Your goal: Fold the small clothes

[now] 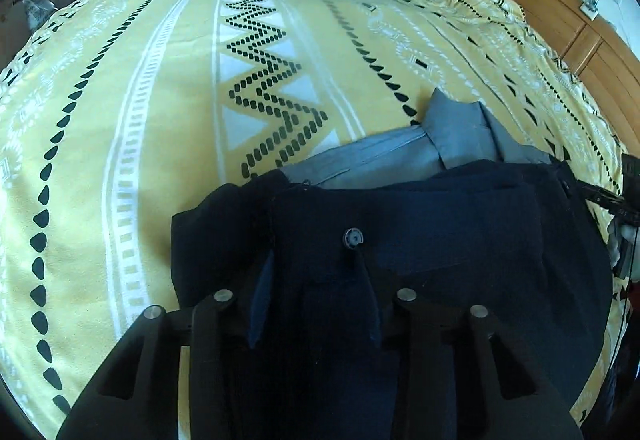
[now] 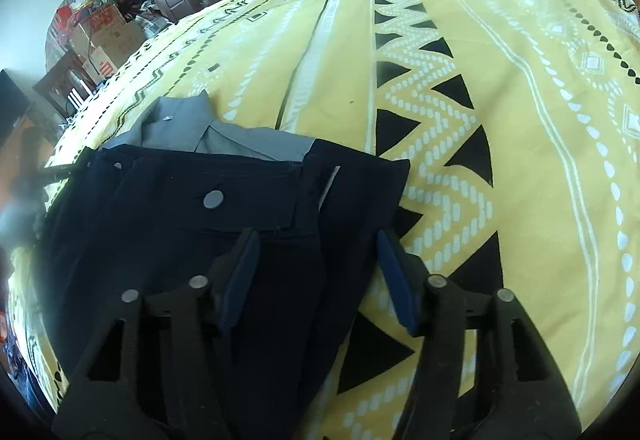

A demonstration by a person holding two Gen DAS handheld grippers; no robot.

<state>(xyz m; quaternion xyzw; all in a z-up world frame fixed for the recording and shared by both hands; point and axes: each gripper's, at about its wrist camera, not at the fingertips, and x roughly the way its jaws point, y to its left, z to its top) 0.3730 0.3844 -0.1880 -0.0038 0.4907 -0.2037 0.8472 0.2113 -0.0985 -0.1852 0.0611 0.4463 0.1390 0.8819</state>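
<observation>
Navy garment is lying between my spread left gripper and spread right gripper, both straddling its near edge.

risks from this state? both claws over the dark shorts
1. The left claw and the right claw both look open over the dark shorts; closing now may pinch only the top layer.
2. The grey shirt lies partly under the shorts, so dragging them could pull it along.
3. The yellow bedspread looks soft and could bunch into a grasp.
</observation>
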